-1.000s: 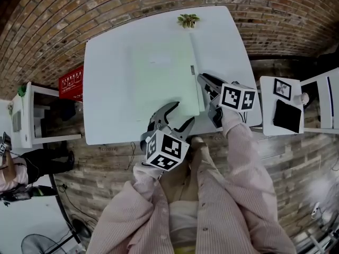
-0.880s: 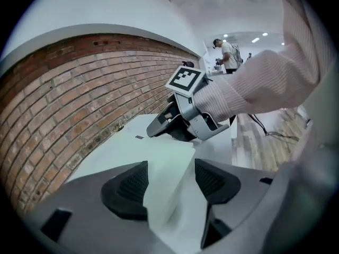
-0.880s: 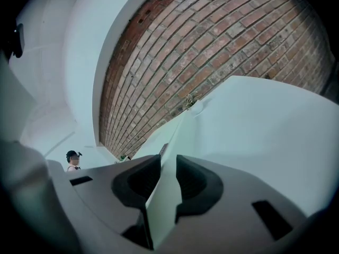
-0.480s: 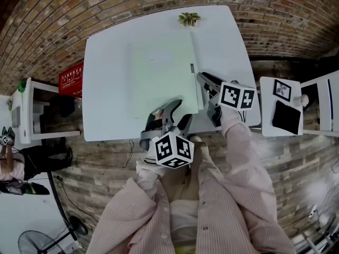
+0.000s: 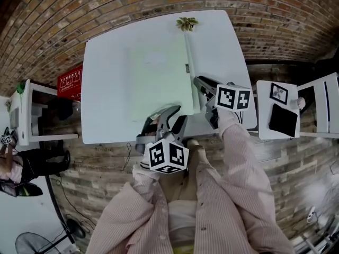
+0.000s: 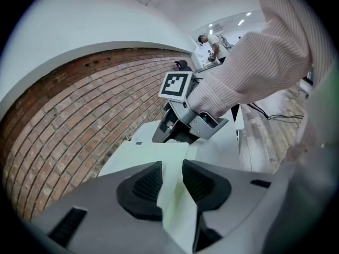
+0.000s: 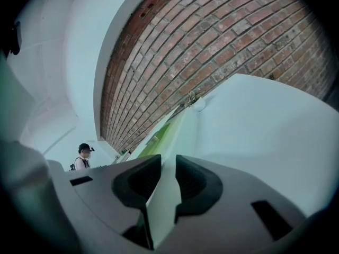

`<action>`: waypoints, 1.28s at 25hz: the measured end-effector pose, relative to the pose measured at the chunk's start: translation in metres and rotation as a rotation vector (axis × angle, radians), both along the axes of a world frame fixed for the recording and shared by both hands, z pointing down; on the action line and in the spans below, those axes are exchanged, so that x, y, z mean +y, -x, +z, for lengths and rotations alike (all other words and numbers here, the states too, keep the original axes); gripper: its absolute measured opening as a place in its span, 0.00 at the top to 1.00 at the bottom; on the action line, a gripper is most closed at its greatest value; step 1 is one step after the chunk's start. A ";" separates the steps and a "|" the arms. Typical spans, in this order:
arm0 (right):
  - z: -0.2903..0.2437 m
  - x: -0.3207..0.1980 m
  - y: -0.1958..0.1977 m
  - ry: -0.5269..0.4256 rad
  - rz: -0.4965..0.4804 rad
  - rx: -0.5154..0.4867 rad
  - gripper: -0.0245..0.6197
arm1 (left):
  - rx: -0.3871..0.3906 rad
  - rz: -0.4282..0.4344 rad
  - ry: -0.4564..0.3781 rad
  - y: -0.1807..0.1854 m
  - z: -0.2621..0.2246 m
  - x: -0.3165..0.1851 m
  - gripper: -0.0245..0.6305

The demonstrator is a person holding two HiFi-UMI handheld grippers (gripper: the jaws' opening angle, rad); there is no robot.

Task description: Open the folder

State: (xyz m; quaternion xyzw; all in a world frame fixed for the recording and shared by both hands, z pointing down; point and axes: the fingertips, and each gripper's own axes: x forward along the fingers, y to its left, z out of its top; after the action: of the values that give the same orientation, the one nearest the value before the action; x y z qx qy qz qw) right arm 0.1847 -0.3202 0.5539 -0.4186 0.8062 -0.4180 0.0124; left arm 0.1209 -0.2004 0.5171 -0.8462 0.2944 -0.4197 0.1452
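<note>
The folder, pale green and shut flat, is seen lying in the middle of the white table, its far end near a small plant. Its near edge is now being met by the left gripper, whose jaws have just been closing. They are held narrowly apart with that pale green edge caught between the pads, though a firm pinch cannot be made out. Over on the long right-hand edge, the right gripper is set low against the tabletop. There the folder's edge is clamped between the dark pads, and the green cover is seen running away beyond them.
</note>
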 end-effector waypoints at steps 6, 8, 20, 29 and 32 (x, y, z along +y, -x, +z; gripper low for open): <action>0.000 0.000 0.000 0.001 -0.018 0.014 0.84 | 0.050 -0.013 0.006 0.001 -0.012 0.000 0.82; 0.000 0.000 0.000 0.005 -0.020 0.013 0.84 | 0.062 -0.018 0.005 0.003 -0.014 0.002 0.83; -0.018 -0.005 -0.009 -0.069 0.018 0.058 0.94 | 0.194 -0.110 -0.122 0.025 -0.052 0.003 0.88; -0.047 -0.010 0.004 -0.141 -0.021 0.033 0.95 | 0.204 -0.193 -0.251 0.049 -0.081 0.003 0.95; -0.055 -0.012 0.013 -0.159 -0.043 0.025 0.95 | 0.225 -0.228 -0.275 0.058 -0.089 0.002 0.95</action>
State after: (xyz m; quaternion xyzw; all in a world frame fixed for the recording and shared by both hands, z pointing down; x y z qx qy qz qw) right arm 0.1716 -0.3318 0.4986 -0.4039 0.8457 -0.3477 0.0263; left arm 0.0629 -0.1983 0.4285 -0.8213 0.4569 -0.2921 0.1770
